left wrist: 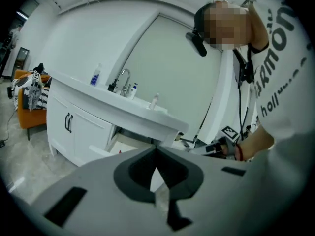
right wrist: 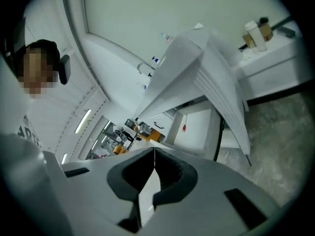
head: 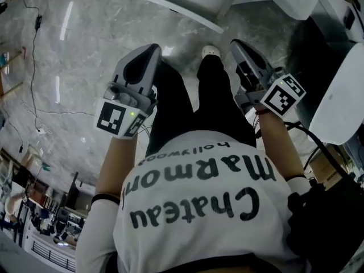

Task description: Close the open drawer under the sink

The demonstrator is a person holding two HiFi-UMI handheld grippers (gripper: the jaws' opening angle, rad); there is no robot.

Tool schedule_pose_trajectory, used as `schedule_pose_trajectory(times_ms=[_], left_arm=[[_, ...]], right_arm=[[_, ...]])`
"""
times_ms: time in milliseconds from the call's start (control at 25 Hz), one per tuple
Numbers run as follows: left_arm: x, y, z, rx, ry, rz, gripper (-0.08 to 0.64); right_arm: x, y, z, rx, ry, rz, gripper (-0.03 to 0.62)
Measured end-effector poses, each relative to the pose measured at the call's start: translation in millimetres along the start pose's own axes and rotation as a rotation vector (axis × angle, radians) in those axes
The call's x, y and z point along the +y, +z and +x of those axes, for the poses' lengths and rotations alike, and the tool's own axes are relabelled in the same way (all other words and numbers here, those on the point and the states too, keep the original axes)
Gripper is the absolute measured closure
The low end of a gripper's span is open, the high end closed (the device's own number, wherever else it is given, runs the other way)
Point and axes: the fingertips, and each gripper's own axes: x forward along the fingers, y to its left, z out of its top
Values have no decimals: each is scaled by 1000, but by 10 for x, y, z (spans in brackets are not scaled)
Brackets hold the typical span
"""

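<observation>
The left gripper (left wrist: 156, 154) was clenched on nothing, its jaws meeting tip to tip. The open drawer (left wrist: 125, 142) lay ahead of those tips and slightly to their left, jutting from under the counter (left wrist: 123, 104) that carried the faucet (left wrist: 125, 77). It was still well apart from the gripper, so the step in hand looked like the approach. Shut jaws probably made a good blunt pusher. The tips would best meet the drawer's front panel near its middle and press level, along the line the drawer slides on, since a push at one corner might skew it and make it bind. A small red thing (left wrist: 120, 151) sat inside, so an easy finish seemed wiser than a slam. The right gripper (right wrist: 154, 151) was likewise clenched and empty. From it the drawer (right wrist: 197, 124) showed ahead and a little right of the tips, beyond reach. One gripper likely sufficed, and the other was best kept out of the gap between front panel and cabinet.
</observation>
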Motion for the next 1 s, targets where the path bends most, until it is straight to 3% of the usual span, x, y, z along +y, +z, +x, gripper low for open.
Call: schedule_pose_trajectory(times_ms=[200, 320, 520, 720, 880, 1000], left_arm=[[253, -406, 23, 147, -118, 25, 552], [397, -637, 63, 183, -161, 28, 552], [602, -1033, 246, 177, -197, 67, 552], [858, -1403, 489, 175, -116, 31, 552], [990, -1497, 681, 128, -116, -16, 551], [965, -1474, 842, 109, -147, -9, 535]], right_arm=[[-46, -752, 262, -49, -35, 129, 580], [-55, -1104, 494, -43, -31, 153, 580], [-262, -1586, 715, -35, -51, 214, 580], [-576, -1842, 703, -50, -104, 245, 580], [-772, -2044, 668, -47, -141, 278, 580], [-843, -2128, 638, -45, -153, 310, 580]])
